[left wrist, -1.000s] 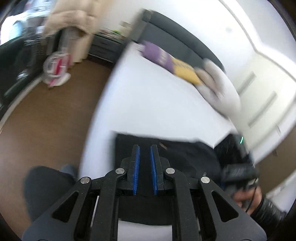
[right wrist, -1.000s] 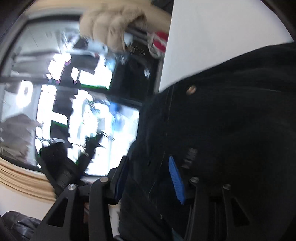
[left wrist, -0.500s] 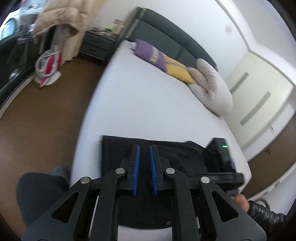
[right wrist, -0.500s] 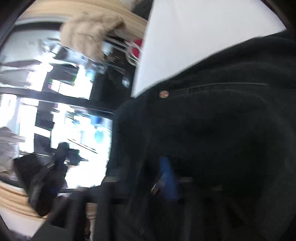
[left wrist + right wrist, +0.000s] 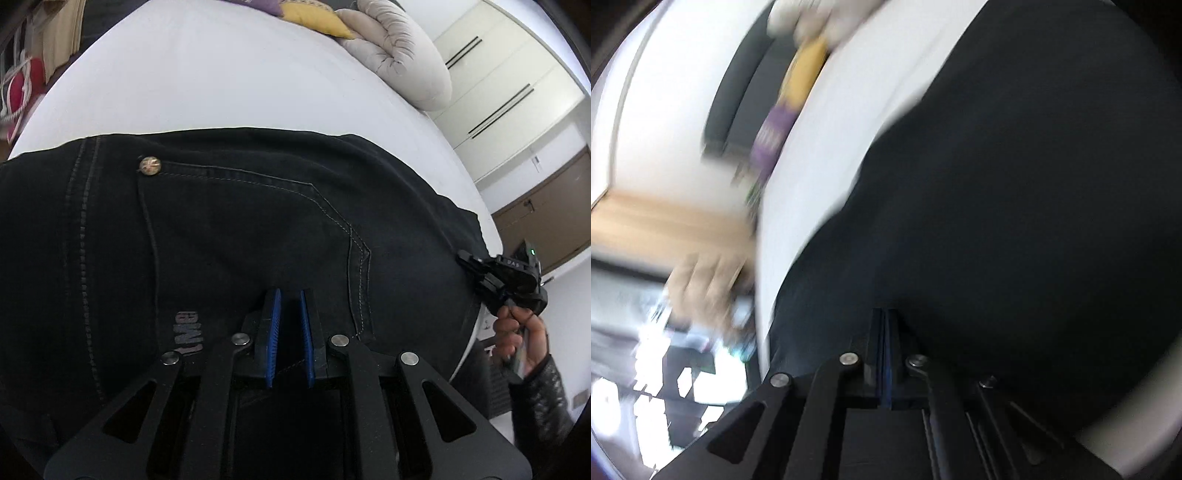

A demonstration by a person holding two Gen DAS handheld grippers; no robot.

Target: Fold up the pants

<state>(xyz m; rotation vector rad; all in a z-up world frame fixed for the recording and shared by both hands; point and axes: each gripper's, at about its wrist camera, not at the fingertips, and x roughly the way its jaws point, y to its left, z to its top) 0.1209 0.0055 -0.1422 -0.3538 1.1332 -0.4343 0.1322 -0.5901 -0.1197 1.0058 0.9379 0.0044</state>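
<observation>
The left gripper (image 5: 289, 336) has come down close over the black pants (image 5: 229, 236), which now fill its view. The right gripper (image 5: 886, 354) has let go of the cloth, swung to the pants' edge, and its jaws have just closed, empty.

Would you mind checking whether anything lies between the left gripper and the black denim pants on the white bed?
Nothing visible does. The left gripper hangs directly over the black denim pants, its blue pads nearly together above the back pocket. Only bare white bed surrounds the pants; the pale bunched duvet sits well beyond.

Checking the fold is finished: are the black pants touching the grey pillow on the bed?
Apart. The left wrist view shows bare white bed between the black pants and the grey pillow.
</observation>
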